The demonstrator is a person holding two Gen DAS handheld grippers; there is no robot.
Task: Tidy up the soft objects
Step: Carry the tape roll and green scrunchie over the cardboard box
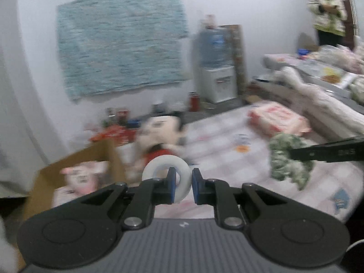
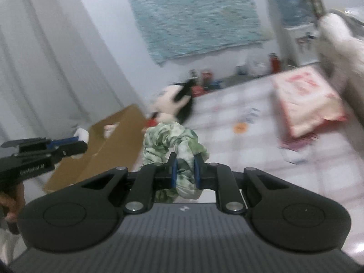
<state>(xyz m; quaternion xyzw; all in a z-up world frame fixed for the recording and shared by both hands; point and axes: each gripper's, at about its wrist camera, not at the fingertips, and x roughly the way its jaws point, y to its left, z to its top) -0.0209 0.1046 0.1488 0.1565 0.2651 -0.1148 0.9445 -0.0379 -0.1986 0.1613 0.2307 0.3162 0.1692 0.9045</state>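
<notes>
My left gripper (image 1: 183,185) has its fingers clamped on a white ring (image 1: 167,177), held over the bed edge (image 1: 227,136). My right gripper (image 2: 183,173) fingers are clamped on a green scrunchie (image 2: 175,143). A doll (image 1: 159,134) lies ahead, beside the cardboard box (image 1: 75,159) holding a pink plush (image 1: 83,177). A pink packet (image 2: 307,100) lies on the bed to the right. Frames are blurry.

My left wrist camera sits behind my left gripper (image 1: 183,187), close above the checked bedspread (image 1: 223,134), facing the wall hanging (image 1: 120,50) at 11 o'clock. My right wrist camera sits behind my right gripper (image 2: 183,173), same facing, with the hanging (image 2: 193,16) at 12 o'clock. Both views share the cardboard box (image 1: 68,161) (image 2: 109,145), doll (image 1: 159,132) (image 2: 175,100), pink package (image 1: 277,118) (image 2: 307,100) and water dispenser (image 1: 216,68) (image 2: 293,11). Each view catches the opposite gripper at its edge.
</notes>
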